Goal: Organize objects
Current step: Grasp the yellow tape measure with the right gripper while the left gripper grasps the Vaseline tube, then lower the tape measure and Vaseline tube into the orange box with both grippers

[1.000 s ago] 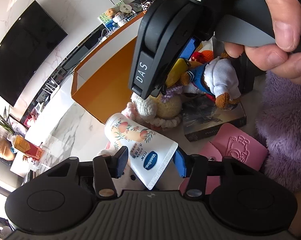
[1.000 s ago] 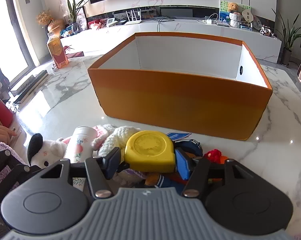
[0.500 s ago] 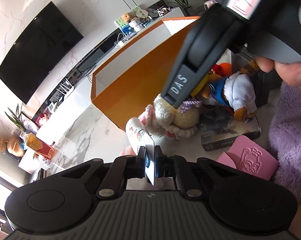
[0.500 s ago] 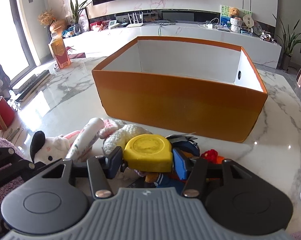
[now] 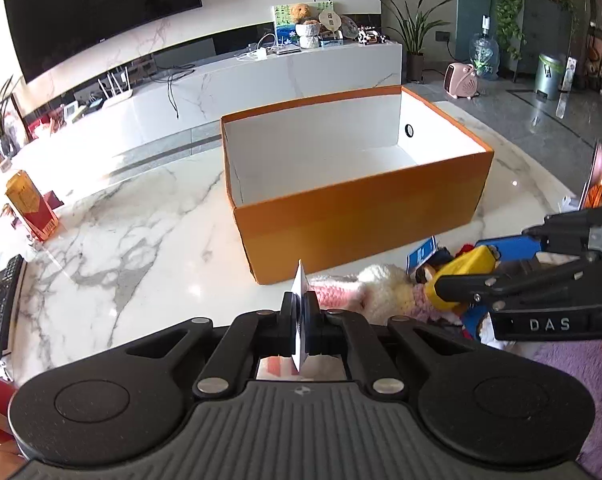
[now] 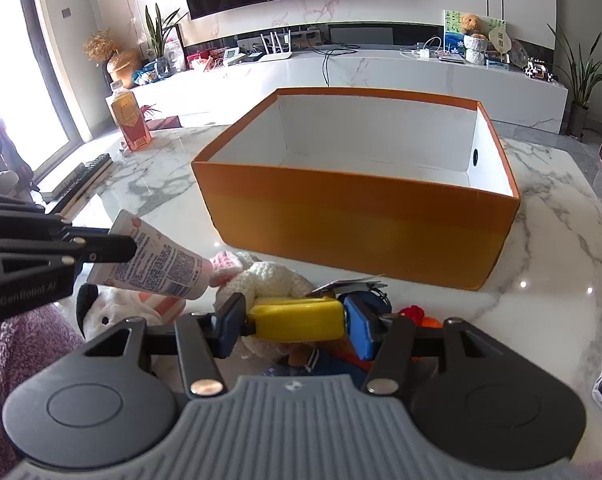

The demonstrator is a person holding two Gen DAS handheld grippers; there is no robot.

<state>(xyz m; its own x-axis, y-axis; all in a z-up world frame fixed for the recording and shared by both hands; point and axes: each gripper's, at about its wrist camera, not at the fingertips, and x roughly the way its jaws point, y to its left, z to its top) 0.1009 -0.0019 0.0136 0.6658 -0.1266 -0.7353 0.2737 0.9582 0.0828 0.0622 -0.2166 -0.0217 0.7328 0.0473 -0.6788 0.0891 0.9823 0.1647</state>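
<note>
- Left tool (image 5: 300,326) now pinches the flat crimped end of the white lotion tube (image 6: 157,263); a second ago its jaws stood wide around the tube as it lay on the bench (image 5: 133,232).
- Since then the tube has come up off the pile and hangs in the air, cap end toward the knitted doll (image 6: 269,280), as the right wrist view shows.
- Left view has swung from the clutter to face the orange box (image 5: 353,216) squarely, so I judge the tube is bound for it.
- Right tool (image 6: 295,322) holds the yellow tape measure (image 6: 297,318) between its blue pads, jaws about half wide, much as before, slightly raised over the toys.
- Box interior looks empty, so both loads seem the first to go in.
</note>
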